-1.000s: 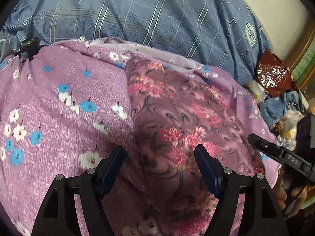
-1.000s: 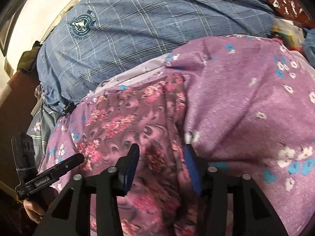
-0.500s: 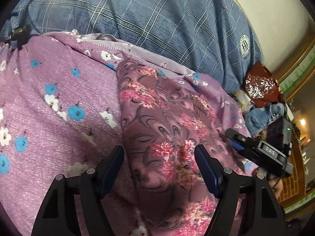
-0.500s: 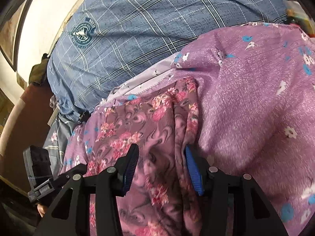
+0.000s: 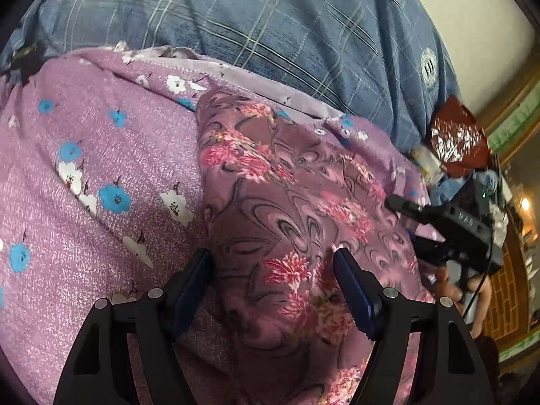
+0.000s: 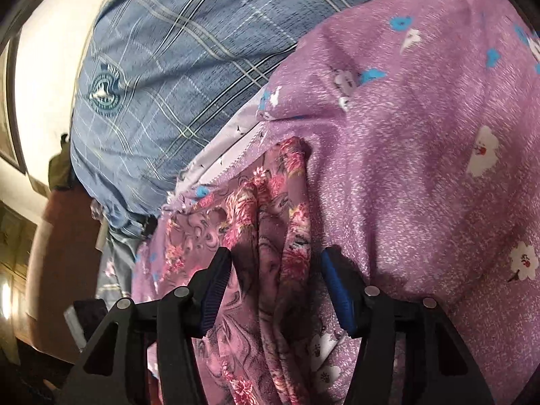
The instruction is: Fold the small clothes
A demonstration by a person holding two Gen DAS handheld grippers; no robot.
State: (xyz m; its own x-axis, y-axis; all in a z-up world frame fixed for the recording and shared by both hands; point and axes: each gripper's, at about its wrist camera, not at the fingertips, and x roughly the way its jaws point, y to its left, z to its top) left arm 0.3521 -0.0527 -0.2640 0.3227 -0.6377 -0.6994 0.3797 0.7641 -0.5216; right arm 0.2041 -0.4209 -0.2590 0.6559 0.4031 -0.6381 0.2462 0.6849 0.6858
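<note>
Garment (image 5: 287, 222): small mauve cloth with pink flowers; it lies on the purple sheet, just in front of both grippers. In the right wrist view (image 6: 270, 222) it is bunched into long folds, so it is not flat.
Sheet (image 5: 101, 175): purple, with blue and white flowers; it covers the working place and carries the garment.
Blanket (image 5: 270, 27): blue plaid, behind the sheet, well apart from the garment.
Clutter (image 5: 455, 141): a dark red shiny bag and small things at the far right edge; too blurred to name more.
Left gripper (image 5: 273, 273): fingers spread wide, released. One side of the garment is between them, but the pads do not press on it.
Right gripper (image 6: 276, 273): jaws have just been opening. The bunched folds are between the fingers, and I see a gap at each pad, so I judge it is released too. In the left wrist view (image 5: 438, 222) a hand carries it at the other side of the garment.
Done: the garment seems already doubled lengthwise, as the layers in the right wrist view suggest.
Left: no neat, compact packet yet. I think the folds must be smoothed and one more fold made across.
</note>
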